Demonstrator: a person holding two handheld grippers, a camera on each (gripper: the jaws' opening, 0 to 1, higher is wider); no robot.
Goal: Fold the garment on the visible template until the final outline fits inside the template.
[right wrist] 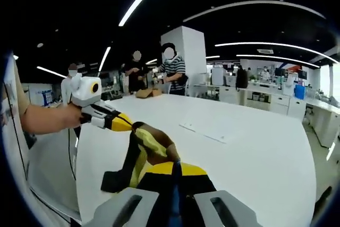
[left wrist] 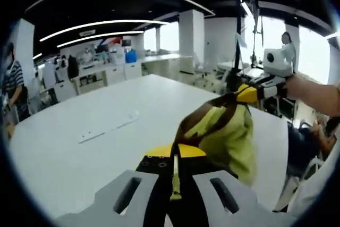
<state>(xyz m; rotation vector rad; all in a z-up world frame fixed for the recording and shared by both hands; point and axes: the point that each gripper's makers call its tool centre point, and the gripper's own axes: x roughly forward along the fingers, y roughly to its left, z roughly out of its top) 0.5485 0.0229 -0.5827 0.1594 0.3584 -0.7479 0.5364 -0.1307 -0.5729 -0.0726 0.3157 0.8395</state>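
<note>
Currently: garment (left wrist: 228, 131) held aloft above table (left wrist: 85, 152), clamped by left gripper (left wrist: 175, 176) and right gripper (right wrist: 175, 176) | template (left wrist: 109, 127) lies well apart | risk: bunched cloth may be laid off-template or slip.

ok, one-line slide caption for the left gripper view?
Both tongs, left and right, hold the yellow-green garment aloft over the white table.

Each handheld gripper has pale grey moulded jaws with slotted openings, a black body and yellow tips: the left gripper (left wrist: 175, 176) and the right gripper (right wrist: 175, 184). Small screws dot the black plate behind the yellow.
</note>
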